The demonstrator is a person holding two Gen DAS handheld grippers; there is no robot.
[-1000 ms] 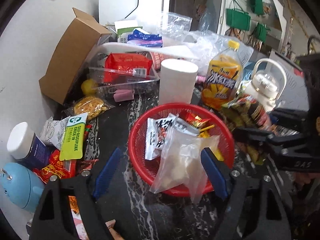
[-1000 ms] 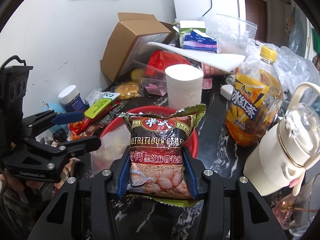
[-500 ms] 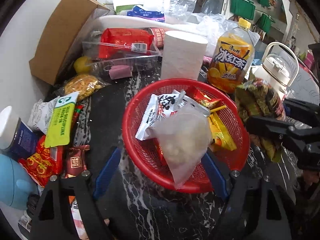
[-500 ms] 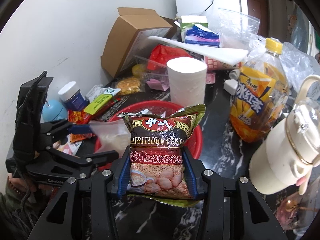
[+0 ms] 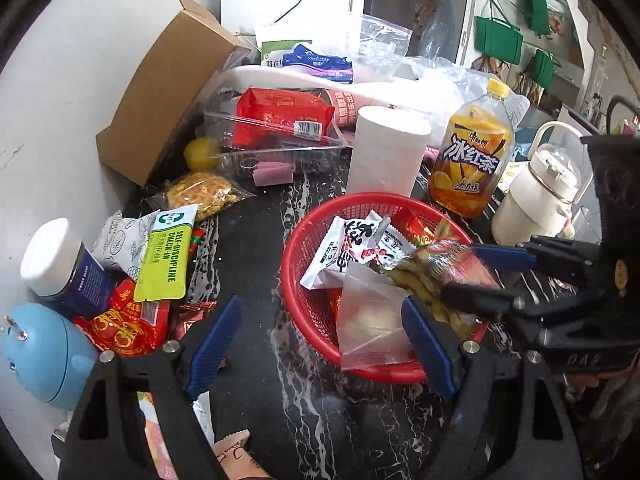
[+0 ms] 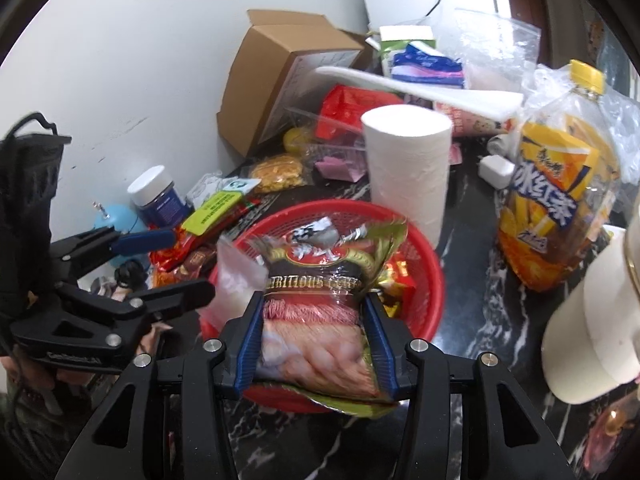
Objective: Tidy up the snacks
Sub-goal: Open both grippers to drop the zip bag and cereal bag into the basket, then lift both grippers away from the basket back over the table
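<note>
Black marble-patterned countertop [image 5: 256, 264] against a white wall, crowded with packets and containers. Near the middle stands a round red plastic mesh basket [image 5: 298, 264], [image 6: 430, 276] holding a white snack packet with black and red print [image 5: 344, 248], a clear plastic bag of pale pieces [image 5: 370, 320] leaning on the near rim, and small red and yellow wrappers. Just behind the basket an upright white paper roll [image 5: 386, 150] stands; to its right are a yellow-capped iced-tea bottle [image 5: 472, 160] and a cream-coloured kettle with a loop handle [image 5: 540, 196].

The right gripper [image 6: 314, 340] is over the near part of the basket, with a brown-and-red cereal packet with a green edge [image 6: 316, 320] between its blue pads [image 6: 250, 344]. Its jaws have just been opening; the packet is motion-blurred and its sides lie close to both pads, but whether they still press on it cannot be told. In the left wrist view the same packet [image 5: 436, 276] hangs over the right side of the basket.

The left gripper [image 5: 320, 336] is released, its jaws wide apart with nothing between them, hovering at the basket's left near edge.

Left of the basket, loose on the counter: a lime-green flat sachet [image 5: 164, 256], red printed snack packets [image 5: 128, 320], a blue jar with a white lid [image 5: 60, 264] and a pale blue rounded object [image 5: 44, 360]. Farther back lie an open brown cardboard box [image 5: 160, 84] on its side and a clear plastic tray containing a red packet [image 5: 280, 124].
</note>
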